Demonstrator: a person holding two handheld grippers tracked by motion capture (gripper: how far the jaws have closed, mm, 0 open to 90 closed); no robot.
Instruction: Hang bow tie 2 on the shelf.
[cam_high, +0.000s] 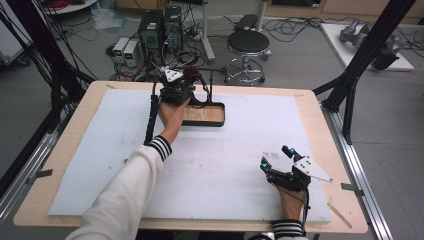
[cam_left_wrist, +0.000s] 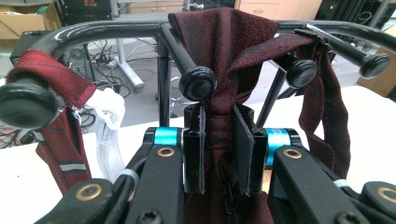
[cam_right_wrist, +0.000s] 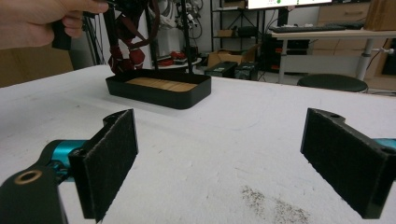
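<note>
A black rack (cam_left_wrist: 116, 30) with round-ended pegs (cam_left_wrist: 198, 83) stands on a black tray with a wooden floor (cam_high: 205, 116) at the far middle of the table. A dark red tie (cam_left_wrist: 219, 46) hangs over the rack's bar, and my left gripper (cam_left_wrist: 219, 119) is shut on the hanging part just below a peg. From above, the left gripper (cam_high: 176, 90) sits at the tray's left end. A striped red tie (cam_left_wrist: 60, 135) and a white fabric piece (cam_left_wrist: 109, 112) hang further left. My right gripper (cam_right_wrist: 219, 154) rests open on the mat near the front right (cam_high: 276, 159), with nothing between its pads.
A white foam mat (cam_high: 225, 150) covers most of the wooden table. The tray (cam_right_wrist: 159, 91) and the person's left hand (cam_right_wrist: 37, 21) appear far off in the right gripper view. A stool (cam_high: 248, 45) and computer cases (cam_high: 160, 30) stand on the floor behind.
</note>
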